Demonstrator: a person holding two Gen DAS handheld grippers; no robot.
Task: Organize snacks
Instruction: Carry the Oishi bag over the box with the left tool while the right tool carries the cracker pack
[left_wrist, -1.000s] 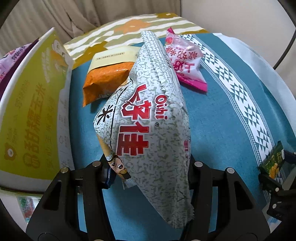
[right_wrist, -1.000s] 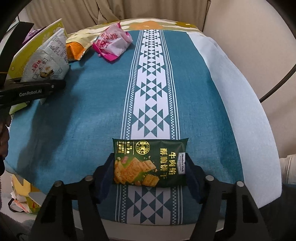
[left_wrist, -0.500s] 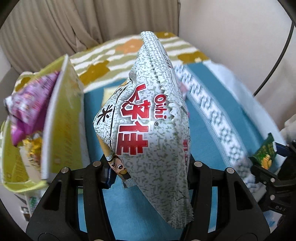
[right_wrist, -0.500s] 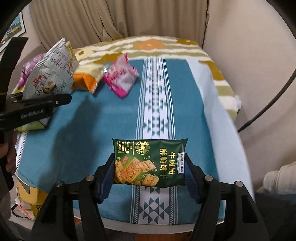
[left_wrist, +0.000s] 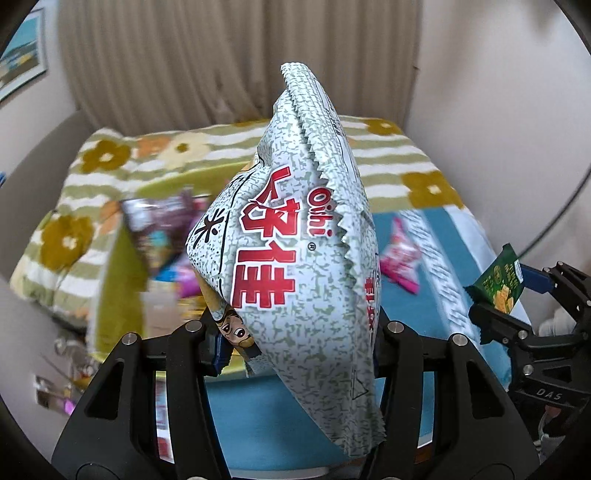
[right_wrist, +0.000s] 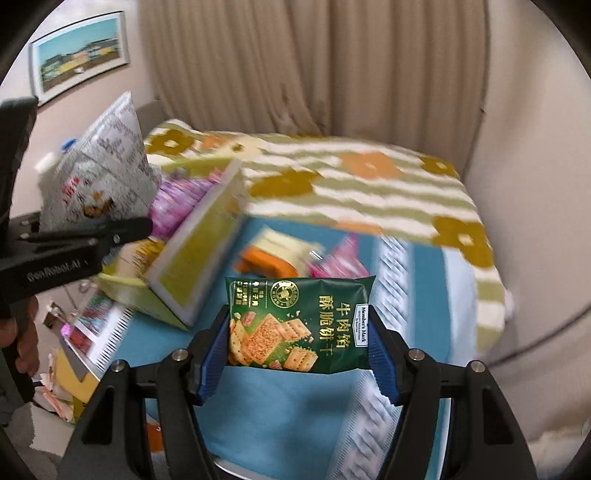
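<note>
two clamped packets (left_wrist: 295, 258) (right_wrist: 299, 325) above the tablecloth edge (right_wrist: 332, 458)

the speckled white snack bag (left_wrist: 295, 258) carries "oishi" and large red chinese characters. the green cracker packet (right_wrist: 299, 325) reads "牛肉馅酥脆饼干" with a white "member's mark" tag. the far-left black gripper arm (right_wrist: 55, 258) says "genrobot.ai".

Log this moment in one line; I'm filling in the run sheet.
left tool: shut on white bag | right tool: shut on green pack | both above table | yellow box: open
</note>
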